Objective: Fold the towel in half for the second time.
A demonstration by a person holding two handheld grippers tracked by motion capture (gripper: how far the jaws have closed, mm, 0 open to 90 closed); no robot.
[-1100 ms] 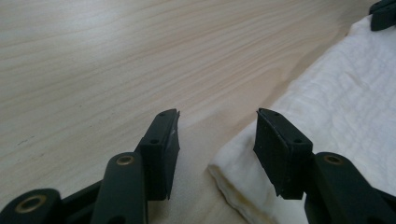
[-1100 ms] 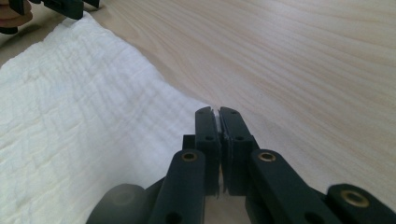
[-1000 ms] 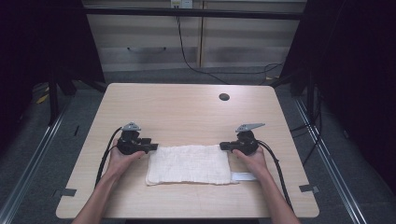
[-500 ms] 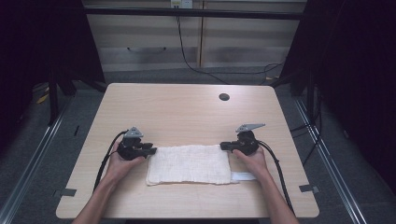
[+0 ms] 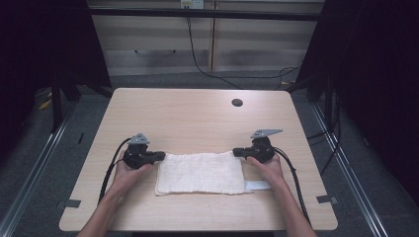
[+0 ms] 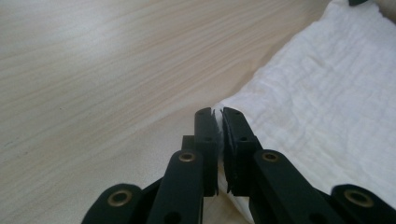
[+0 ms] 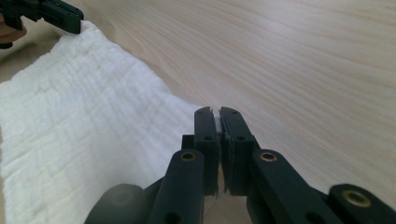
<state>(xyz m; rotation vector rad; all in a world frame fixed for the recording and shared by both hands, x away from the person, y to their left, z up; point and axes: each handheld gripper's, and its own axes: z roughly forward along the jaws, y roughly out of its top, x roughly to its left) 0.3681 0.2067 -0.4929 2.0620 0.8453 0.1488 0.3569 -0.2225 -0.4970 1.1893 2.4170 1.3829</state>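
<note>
white cloth (image 5: 200, 172) lies flat on the wooden counter (image 5: 197, 116), its far corners clamped by the left claw (image 6: 215, 114) and right claw (image 7: 215, 112).

White cloth (image 5: 200, 173) showing a fine crinkled weave, black left gripper (image 5: 158, 156) and black right gripper (image 5: 237, 152) carrying grey plates, pale wood-grain table (image 5: 192, 118) showing a dark round hole (image 5: 237, 102) at far right, grey floor (image 5: 44, 163) lying around.

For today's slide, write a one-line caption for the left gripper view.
Left gripper shut on a corner of the white cloth lying on the wooden table.
</note>
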